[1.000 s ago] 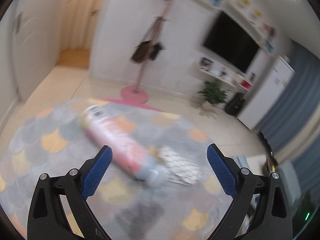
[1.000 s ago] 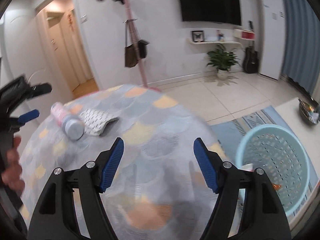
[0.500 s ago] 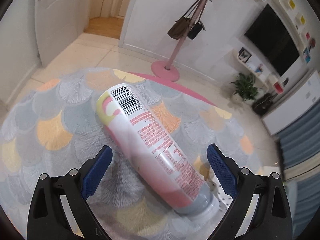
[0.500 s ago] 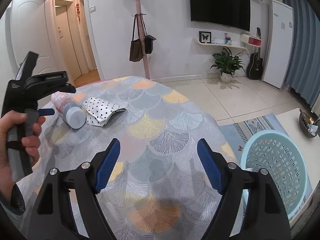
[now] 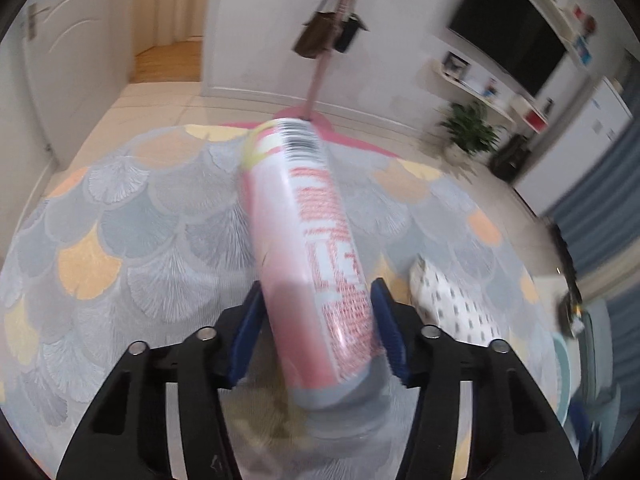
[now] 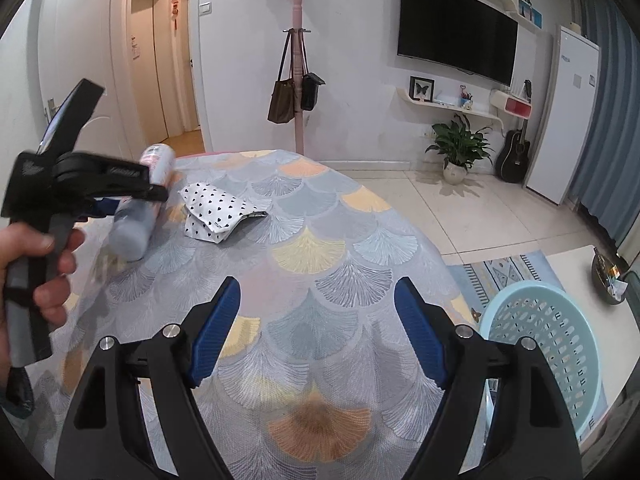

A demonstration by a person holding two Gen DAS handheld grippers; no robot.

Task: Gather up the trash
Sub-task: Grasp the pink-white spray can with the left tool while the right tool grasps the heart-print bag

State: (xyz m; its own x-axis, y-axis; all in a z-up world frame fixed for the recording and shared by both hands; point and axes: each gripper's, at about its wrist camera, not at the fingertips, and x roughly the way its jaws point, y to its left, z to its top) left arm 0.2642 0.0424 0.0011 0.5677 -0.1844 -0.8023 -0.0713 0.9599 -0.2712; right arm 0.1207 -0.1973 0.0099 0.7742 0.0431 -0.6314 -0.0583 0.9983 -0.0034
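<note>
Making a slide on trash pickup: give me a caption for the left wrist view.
Left gripper closing around a pink can on the scallop-patterned tablecloth.

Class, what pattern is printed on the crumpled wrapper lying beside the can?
Small black hearts on white, on the crumpled wrapper; clearest in the right wrist view.
</note>
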